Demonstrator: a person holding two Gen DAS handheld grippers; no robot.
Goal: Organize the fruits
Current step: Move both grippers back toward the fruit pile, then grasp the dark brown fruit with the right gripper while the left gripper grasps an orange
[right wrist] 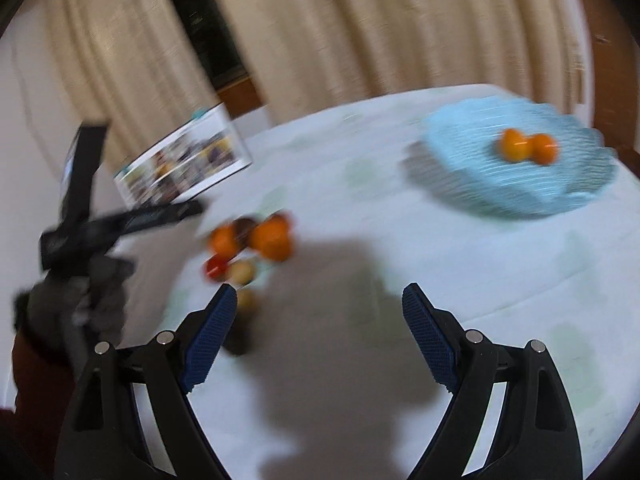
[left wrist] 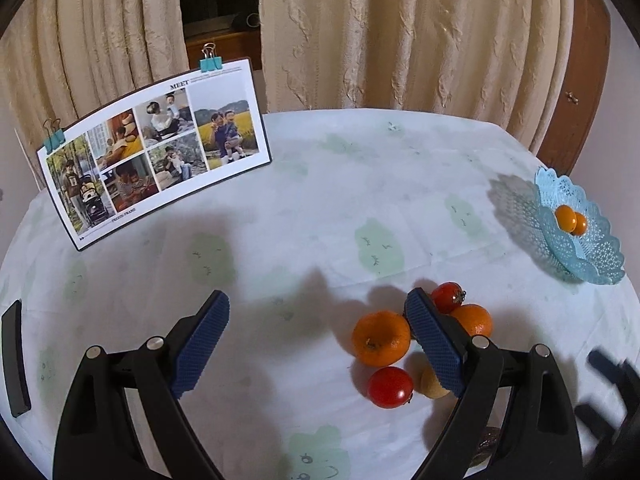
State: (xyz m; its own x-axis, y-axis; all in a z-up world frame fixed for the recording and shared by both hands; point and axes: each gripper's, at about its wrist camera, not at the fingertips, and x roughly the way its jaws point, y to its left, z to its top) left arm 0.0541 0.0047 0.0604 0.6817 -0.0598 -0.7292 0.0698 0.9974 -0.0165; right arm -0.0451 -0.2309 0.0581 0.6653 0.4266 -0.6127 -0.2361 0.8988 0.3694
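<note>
A cluster of fruit lies on the table: a large orange (left wrist: 381, 337), a second orange (left wrist: 474, 319), a red tomato (left wrist: 390, 386), another tomato (left wrist: 448, 297) and a yellowish fruit (left wrist: 431, 385). My left gripper (left wrist: 318, 312) is open and empty; its right finger overlaps the cluster. A blue lace basket (left wrist: 588, 248) at the right holds two small orange fruits (left wrist: 571, 219). The right wrist view is blurred: the cluster (right wrist: 256, 246) lies left of my open, empty right gripper (right wrist: 316, 304), and the basket (right wrist: 480, 184) with its two fruits (right wrist: 528, 146) is far right.
A standing photo card (left wrist: 156, 148) with blue binder clips is at the back left; it also shows in the right wrist view (right wrist: 184, 164). Curtains hang behind the round table (left wrist: 320, 208). The left hand-held gripper (right wrist: 88, 216) shows at the left of the right wrist view.
</note>
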